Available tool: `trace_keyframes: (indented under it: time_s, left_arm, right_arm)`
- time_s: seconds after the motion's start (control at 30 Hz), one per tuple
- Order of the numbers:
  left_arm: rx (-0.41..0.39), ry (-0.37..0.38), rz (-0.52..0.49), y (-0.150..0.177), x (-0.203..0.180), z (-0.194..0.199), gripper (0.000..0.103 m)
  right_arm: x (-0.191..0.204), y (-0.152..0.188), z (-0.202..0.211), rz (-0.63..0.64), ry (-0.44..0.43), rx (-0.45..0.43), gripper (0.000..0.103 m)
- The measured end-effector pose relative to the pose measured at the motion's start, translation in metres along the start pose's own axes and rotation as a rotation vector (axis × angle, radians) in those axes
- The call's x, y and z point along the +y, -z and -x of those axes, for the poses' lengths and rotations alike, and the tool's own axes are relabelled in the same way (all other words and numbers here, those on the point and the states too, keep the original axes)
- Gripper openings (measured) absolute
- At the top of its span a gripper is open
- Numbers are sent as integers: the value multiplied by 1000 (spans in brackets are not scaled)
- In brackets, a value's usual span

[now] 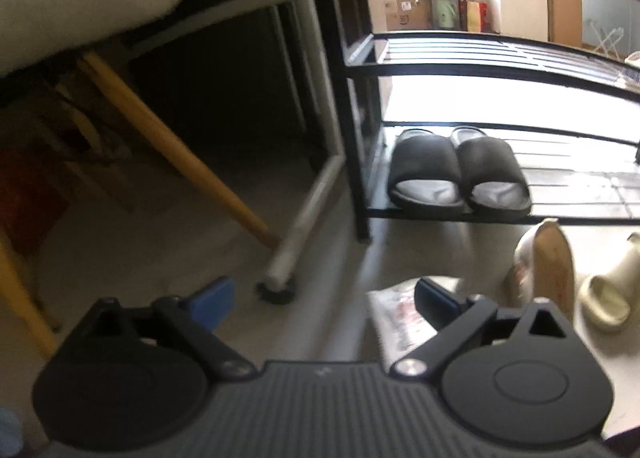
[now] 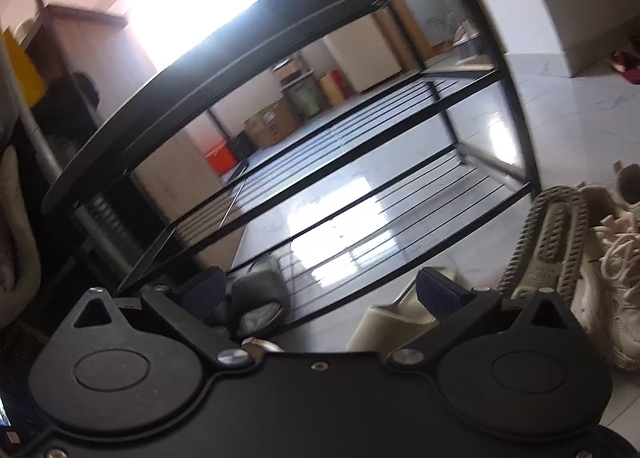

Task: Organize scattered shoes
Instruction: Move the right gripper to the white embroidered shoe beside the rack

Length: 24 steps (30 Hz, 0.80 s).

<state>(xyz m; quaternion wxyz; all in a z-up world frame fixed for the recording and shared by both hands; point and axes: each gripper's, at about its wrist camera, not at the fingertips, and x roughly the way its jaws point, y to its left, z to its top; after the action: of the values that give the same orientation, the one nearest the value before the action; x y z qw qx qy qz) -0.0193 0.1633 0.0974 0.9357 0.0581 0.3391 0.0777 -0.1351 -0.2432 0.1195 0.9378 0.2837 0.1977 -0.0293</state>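
A beige upholstered chair point(image 1: 60, 5) on slanted wooden legs point(image 1: 176, 149) stands beside a white tubular frame point(image 1: 316, 69); brown cardboard boxes point(image 1: 404, 13) sit far behind.

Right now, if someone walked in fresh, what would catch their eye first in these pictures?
Probably the pair of black slides set side by side on the lowest shelf of the black shoe rack. Next, the cream sneakers lying on the floor right of the rack, one showing its sole.
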Motion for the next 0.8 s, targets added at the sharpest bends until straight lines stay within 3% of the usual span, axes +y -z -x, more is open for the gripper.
trace_keyframes:
  time_s: [0.07, 0.13, 0.23, 0.43, 0.53, 0.67, 0.8]
  left_arm:
    - [-6, -2, 52, 0, 10, 5, 102]
    - [-18, 6, 140, 1, 25, 9, 102]
    - [6, 0, 193, 2, 35, 5, 102]
    - [73, 17, 181, 3, 34, -12, 102]
    - [55, -9, 150, 2, 31, -17, 102]
    - [49, -34, 144, 1, 34, -20, 102]
    - [66, -56, 207, 1, 49, -25, 102]
  right_arm:
    - [5, 0, -8, 18, -34, 54, 103]
    - [16, 3, -25, 40, -106, 156, 103]
    - [43, 19, -59, 85, -207, 319, 103]
    - [114, 87, -127, 312, -345, 626, 103]
    - [142, 122, -148, 390, -382, 746, 103]
    - [160, 143, -165, 390, -386, 776, 103]
    - [159, 146, -188, 267, -344, 790, 103]
